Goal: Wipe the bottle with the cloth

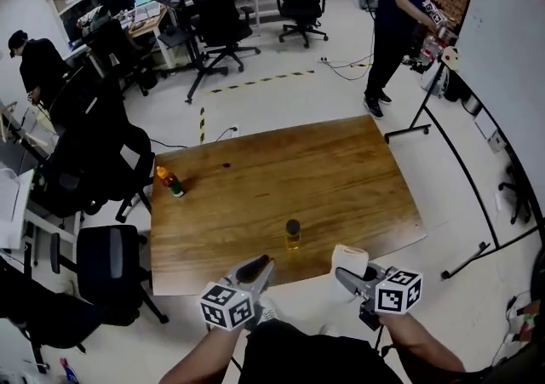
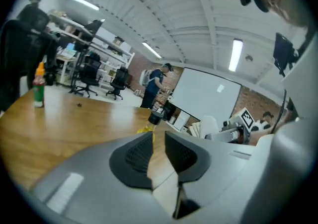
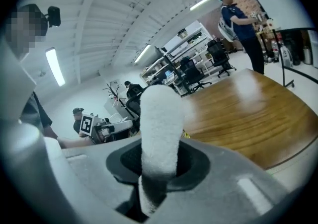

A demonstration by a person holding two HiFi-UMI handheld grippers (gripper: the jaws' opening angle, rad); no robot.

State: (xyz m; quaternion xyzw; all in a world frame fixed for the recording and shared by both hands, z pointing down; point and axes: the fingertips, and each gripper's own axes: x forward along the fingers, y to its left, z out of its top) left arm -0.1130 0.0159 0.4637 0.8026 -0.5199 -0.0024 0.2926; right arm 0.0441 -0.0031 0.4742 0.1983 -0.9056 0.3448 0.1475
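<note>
- While the person held both tools close to the body, just past the near edge of the table, the left gripper had its jaws a narrow way apart, with nothing between them; only bare wood showed through the gap in the left gripper view.
- The right gripper had its jaws closed on the cloth, a white, fluffy roll that stood up out of the pads and rose well above them in the right gripper view.
- Neither gripper touched the table or the bottle.
- The bottle, small, with a dark cap and yellow contents, stood upright on the table near its near edge, ahead of the two grippers and roughly between them, clear of the cloth.
- Further out, near the left edge of the table, a second bottle with an orange cap and a green band stood upright, well apart from the first.
- Beyond the table stood black office chairs beside desks, and a whiteboard at the right.
- A person with a backpack stood by the whiteboard, and another person in black was at the far left.
</note>
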